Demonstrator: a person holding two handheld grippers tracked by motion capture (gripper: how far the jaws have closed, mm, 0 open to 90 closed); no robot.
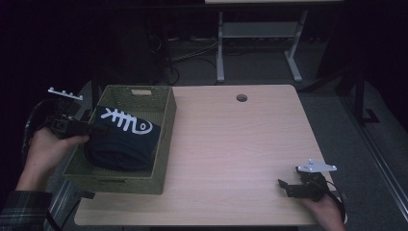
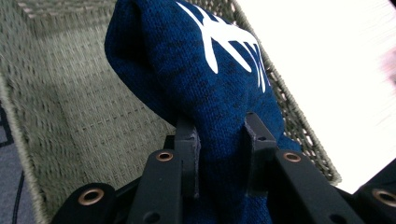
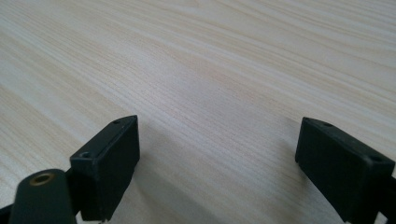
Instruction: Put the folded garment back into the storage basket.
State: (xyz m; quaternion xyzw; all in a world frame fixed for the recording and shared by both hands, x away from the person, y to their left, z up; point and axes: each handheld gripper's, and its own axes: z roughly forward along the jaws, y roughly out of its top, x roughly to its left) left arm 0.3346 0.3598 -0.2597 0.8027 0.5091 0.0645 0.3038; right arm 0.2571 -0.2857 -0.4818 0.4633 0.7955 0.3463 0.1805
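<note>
- The left tool (image 1: 91, 129) is clamped on a fold of the dark blue knitted cloth (image 1: 122, 139); in the left gripper view its two black jaws pinch the fabric (image 2: 219, 140) between them, the knit bulging up above the pads.
- The person's left hand (image 1: 45, 149) holds that tool at the left wall of the woven green basket (image 1: 166, 139), reaching in over the rim.
- The cloth lies bundled inside the basket, filling most of its floor, with a white fish-skeleton print (image 1: 127, 122) facing up on its far half.
- In the left gripper view the basket's woven floor and wall (image 2: 79, 93) show to the left of the cloth, and the pale tabletop shows beyond the rim to the right.
- The basket stands at the near left part of the tabletop (image 1: 231, 144), its left edge reaching the table's side.
- The right tool (image 1: 288, 185) rests near the right front corner of the tabletop, well apart from the basket, held by the right hand (image 1: 325, 207).
- Its jaws stand wide apart, with bare wood grain (image 3: 219, 93) between them and nothing gripped.
</note>
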